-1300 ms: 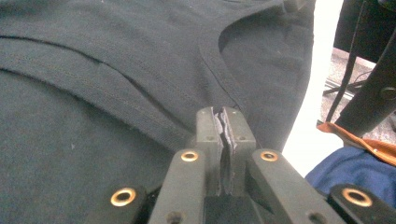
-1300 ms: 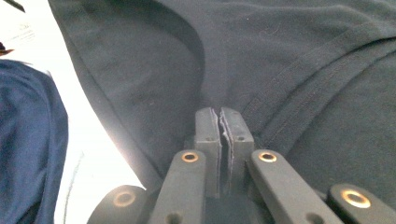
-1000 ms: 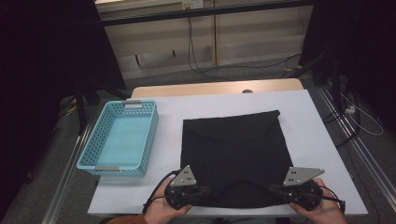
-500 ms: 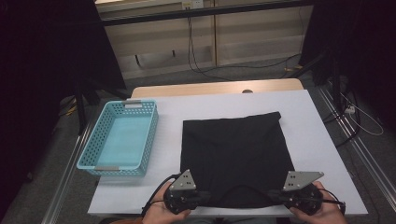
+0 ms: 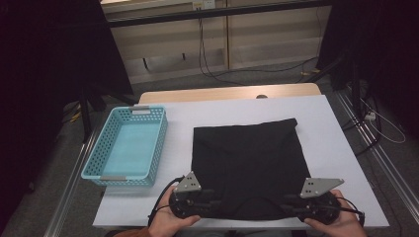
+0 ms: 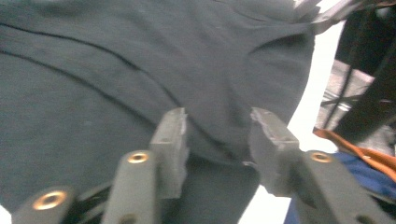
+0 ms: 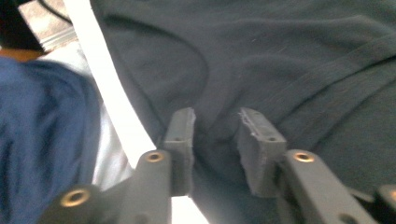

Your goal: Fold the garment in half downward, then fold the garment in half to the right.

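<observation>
A black cloth (image 5: 247,158) lies spread flat on the white table (image 5: 326,128). Both grippers are at its near edge, one near each front corner, each held in a hand. The left gripper (image 5: 213,201) points right over the hem. In the left gripper view the left gripper (image 6: 218,126) has its jaws apart, with a raised fold of the cloth (image 6: 140,56) between them. The right gripper (image 5: 287,205) points left. In its own view the right gripper (image 7: 217,123) also has its jaws apart, astride the cloth (image 7: 280,46) close to the table's front edge.
An empty turquoise basket (image 5: 99,148) stands at the left of the table, beside the cloth. Bare white table runs along the right side and the back. The person's blue clothing (image 7: 42,116) is just past the front edge. Cables lie on the floor behind.
Both grippers have shifted only slightly along the cloth's near edge. The cloth lies flat as before, and the basket has not moved.
</observation>
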A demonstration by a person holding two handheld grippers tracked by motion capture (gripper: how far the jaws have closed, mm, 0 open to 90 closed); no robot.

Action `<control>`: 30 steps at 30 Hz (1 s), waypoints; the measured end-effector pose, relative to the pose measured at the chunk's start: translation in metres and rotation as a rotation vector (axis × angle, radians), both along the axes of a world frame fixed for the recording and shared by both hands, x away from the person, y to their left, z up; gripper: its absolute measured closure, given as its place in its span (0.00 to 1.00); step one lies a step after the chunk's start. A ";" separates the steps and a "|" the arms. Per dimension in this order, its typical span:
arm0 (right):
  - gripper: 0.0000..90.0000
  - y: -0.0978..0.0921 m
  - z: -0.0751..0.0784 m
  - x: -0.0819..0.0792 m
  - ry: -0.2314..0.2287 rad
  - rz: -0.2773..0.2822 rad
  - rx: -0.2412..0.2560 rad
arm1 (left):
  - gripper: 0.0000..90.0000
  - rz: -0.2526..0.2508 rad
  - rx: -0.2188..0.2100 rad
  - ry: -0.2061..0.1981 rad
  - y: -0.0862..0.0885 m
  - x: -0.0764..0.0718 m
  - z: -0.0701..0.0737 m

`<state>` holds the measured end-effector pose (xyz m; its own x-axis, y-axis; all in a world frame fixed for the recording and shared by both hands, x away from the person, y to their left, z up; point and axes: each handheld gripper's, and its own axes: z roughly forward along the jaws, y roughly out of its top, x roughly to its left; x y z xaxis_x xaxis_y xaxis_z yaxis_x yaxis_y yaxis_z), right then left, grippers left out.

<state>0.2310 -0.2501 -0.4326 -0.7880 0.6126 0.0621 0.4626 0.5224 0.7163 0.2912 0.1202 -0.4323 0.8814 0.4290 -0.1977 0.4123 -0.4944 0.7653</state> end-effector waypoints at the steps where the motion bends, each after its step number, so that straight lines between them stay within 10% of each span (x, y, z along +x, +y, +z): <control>1: 0.66 0.000 0.000 0.001 -0.003 -0.010 0.007 | 0.57 0.011 -0.004 -0.004 0.001 0.002 0.000; 14: 0.48 0.007 0.001 0.010 -0.050 -0.065 0.043 | 0.21 0.136 -0.026 -0.117 0.017 0.024 0.005; 30: 0.37 0.021 0.002 0.016 -0.091 -0.076 0.065 | 0.05 0.188 -0.029 -0.137 0.019 0.039 0.003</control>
